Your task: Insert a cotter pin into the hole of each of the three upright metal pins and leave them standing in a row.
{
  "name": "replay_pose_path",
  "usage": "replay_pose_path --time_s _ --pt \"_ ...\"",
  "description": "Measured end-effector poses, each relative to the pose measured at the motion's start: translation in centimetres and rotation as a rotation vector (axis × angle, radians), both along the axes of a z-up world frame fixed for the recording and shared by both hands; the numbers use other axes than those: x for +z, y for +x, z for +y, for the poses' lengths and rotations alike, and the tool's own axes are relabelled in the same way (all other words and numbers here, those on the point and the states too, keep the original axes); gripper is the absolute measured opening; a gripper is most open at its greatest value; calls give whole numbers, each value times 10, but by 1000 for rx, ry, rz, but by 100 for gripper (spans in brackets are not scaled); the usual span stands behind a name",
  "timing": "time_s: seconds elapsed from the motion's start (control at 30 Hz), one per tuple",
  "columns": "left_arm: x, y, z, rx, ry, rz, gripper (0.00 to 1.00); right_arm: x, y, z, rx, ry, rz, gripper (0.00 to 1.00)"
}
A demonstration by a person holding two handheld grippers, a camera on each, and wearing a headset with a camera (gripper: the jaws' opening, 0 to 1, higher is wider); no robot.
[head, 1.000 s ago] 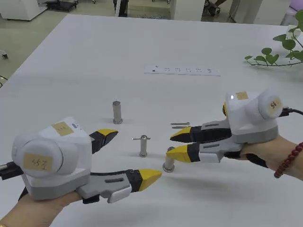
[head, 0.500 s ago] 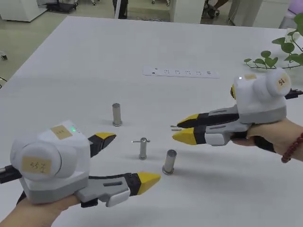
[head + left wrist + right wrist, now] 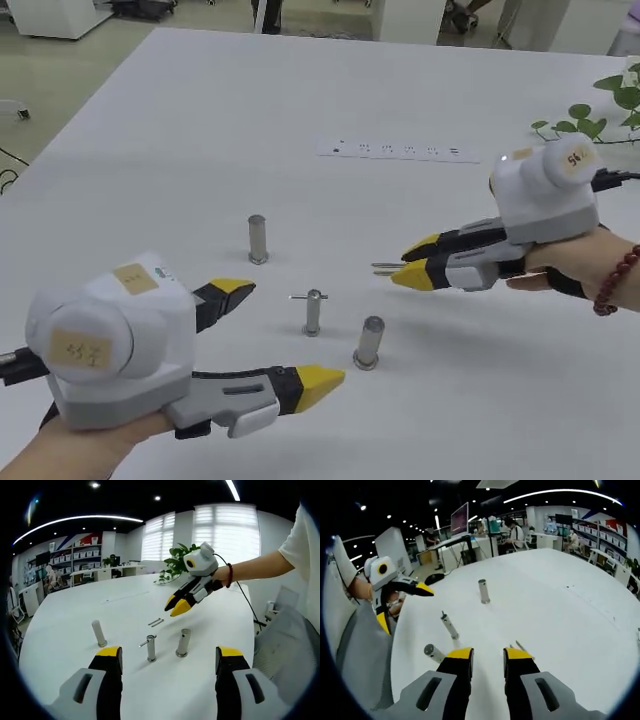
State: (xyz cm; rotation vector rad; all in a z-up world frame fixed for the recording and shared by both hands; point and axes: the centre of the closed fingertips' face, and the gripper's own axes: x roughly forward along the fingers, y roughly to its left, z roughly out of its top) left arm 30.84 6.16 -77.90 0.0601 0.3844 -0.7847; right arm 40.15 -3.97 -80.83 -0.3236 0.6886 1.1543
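2 loose cotter pins [image 3: 386, 266] on counter [image 3: 200, 130] | just ahead of right gripper [image 3: 410, 262], long axis roughly along it | right fingers narrowly parted, empty | left gripper [image 3: 288, 332] farther, fingers spread wide

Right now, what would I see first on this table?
Two yellow-tipped tools: the left gripper low in the head view, the right gripper at its right. Between them three metal posts stand on the white table, the middle post with a small pin through its top.

Sticker [image 3: 80, 346] on left tool [image 3: 290, 332] reads "55"; sticker [image 3: 578, 158] on right tool [image 3: 404, 264], "56".
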Motion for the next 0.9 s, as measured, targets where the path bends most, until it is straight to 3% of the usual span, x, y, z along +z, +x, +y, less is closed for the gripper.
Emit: replay_pose_path --time_s 0.07,0.13,0.17,0.47,0.9 --pt "0 0 1 4 2 0 76 -3 4 0 -24 1 26 25" --pt "-1 0 1 7 -2 2 75 -6 9 -2 -30 -14 21 25" --pt "-1 1 1 9 -5 3 75 -11 13 -6 -25 -55 8 25" --pt "-7 3 2 11 -4 13 73 -31 28 -14 -12 -162 6 18" --pt "-9 4 6 11 -1 13 70 -48 40 -16 33 -232 4 14"
